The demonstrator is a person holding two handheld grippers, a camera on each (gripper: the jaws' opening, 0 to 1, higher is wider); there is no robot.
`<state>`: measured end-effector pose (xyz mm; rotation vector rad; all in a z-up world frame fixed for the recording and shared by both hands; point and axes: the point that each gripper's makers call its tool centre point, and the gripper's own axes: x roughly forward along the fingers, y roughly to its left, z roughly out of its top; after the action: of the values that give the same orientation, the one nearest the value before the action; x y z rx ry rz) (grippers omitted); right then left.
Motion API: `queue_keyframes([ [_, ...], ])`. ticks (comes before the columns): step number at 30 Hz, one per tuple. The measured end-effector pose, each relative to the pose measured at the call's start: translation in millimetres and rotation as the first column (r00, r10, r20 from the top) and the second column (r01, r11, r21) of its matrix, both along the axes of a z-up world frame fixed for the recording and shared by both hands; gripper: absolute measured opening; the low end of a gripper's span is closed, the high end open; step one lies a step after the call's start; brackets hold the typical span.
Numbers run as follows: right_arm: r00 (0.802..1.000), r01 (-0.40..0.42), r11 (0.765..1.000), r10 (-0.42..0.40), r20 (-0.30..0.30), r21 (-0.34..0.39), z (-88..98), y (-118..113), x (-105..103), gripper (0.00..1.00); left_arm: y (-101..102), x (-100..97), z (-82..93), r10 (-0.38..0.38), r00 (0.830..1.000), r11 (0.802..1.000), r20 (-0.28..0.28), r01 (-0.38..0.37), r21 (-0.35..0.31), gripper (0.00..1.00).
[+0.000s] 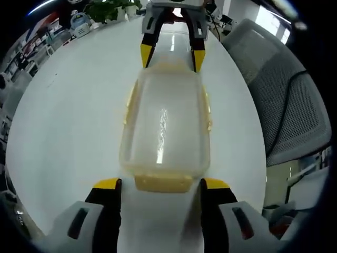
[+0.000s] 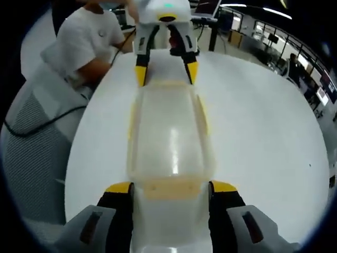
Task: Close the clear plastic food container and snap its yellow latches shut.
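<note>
Surface: I see a white round table (image 1: 68,121), glossy, catching ceiling light.
On it, centre: a clear plastic food container (image 1: 166,124) with its lid down, running from 6 to 12 o'clock in my left gripper view.
Latches: yellow latches (image 1: 163,183) on the container's short ends and long sides.
Far edge, 11 o'clock: small clutter and a green plant (image 1: 108,9), too blurred for me to name further.

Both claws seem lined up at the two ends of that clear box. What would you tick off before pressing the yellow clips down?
1. Lid seated on container: ok, looks flat.
2. Left gripper open, straddling near end latch: ok.
3. Right gripper open at opposite end latch: ok.
4. Side latches snapped: cannot tell.
5. End latches snapped: cannot tell.
6. Container flat on table: ok.
</note>
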<state>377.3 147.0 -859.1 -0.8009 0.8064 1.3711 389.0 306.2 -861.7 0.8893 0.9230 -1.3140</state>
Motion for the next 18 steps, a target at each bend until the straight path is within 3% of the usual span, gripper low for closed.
queue_keyframes([
  [18,1.0,-0.001,1.0,0.001,-0.017,-0.026,-3.0,-0.3,-0.7,0.52,-5.2,-3.3,0.6,-0.011,1.0,1.0,-0.003,0.011,0.012,0.58],
])
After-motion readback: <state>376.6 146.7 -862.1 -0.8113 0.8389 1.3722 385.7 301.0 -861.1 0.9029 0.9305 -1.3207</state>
